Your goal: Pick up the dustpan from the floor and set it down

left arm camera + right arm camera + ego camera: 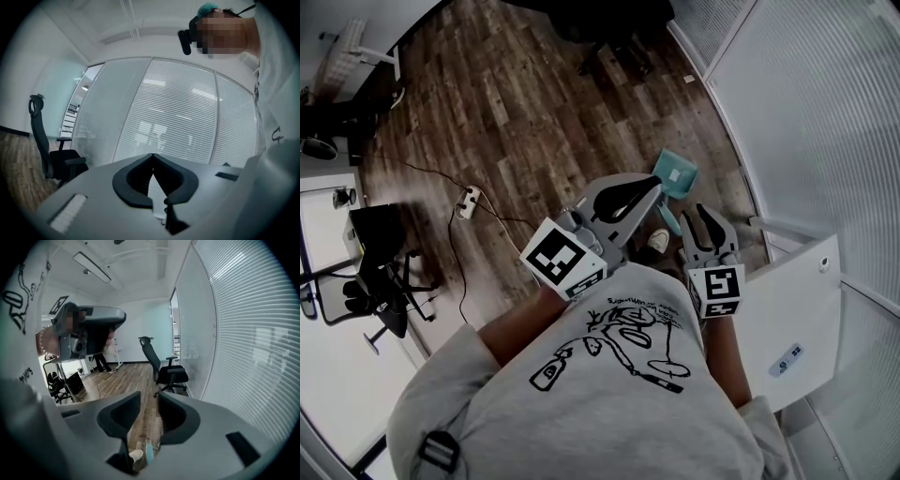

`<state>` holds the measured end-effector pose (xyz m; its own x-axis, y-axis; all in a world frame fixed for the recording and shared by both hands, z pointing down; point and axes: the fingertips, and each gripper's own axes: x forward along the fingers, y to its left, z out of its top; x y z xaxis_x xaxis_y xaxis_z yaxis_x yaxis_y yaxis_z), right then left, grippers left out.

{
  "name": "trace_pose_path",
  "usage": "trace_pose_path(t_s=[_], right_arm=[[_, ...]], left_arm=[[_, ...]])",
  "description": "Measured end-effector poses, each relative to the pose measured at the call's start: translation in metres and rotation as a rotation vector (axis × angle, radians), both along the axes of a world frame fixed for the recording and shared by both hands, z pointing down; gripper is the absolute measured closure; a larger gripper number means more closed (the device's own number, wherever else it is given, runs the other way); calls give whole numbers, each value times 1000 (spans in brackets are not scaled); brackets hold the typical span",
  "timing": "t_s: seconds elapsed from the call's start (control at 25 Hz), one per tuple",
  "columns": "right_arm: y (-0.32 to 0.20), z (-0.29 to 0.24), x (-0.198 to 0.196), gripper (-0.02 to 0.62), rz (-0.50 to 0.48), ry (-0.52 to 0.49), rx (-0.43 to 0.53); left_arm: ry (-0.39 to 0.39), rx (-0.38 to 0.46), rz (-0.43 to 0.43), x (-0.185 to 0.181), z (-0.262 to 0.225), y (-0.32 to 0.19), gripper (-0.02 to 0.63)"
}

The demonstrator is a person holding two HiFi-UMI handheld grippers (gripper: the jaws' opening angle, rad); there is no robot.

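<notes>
On the brown wood-plank floor [516, 103], just beside the foot of the curved glass wall with white blinds [806, 112], sits the teal plastic dustpan [676, 174]. Its pan is close to the wall's edge and its handle runs back toward the person. A white shoe [659, 240] stands near the handle's end.

The right hand-held gripper [706, 217] is just to the right of the handle in the head view and does not touch it. Its jaws are spread with nothing pinched. In the right gripper view, floor shows through the gap and a strip of teal shows low between the jaws.

The left hand-held gripper [657, 189] is beside the right one, and its tip overlaps the dustpan's near edge in the head view. Its jaws are pressed together at the tips and hold nothing.

To the right, a white furniture panel [797, 319] narrows the room between the person and the wall. To the left the floor lies open as far as a white power strip on a black cable [469, 200]. A black office chair [161, 364] stands farther along the wall.
</notes>
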<state>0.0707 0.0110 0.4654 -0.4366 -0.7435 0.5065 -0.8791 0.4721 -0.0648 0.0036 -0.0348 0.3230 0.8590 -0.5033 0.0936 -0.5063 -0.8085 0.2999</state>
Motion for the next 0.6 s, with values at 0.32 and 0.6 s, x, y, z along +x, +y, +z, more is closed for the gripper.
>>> trace_pose_path(t_s=[0.32, 0.6], right_arm=[[5, 69, -8, 488, -80, 74, -73], [10, 118, -13, 463, -121, 100, -173]], left_arm=[[-6, -9, -4, -1, 3, -8, 604], [-11, -6, -15, -6, 1, -12, 604]])
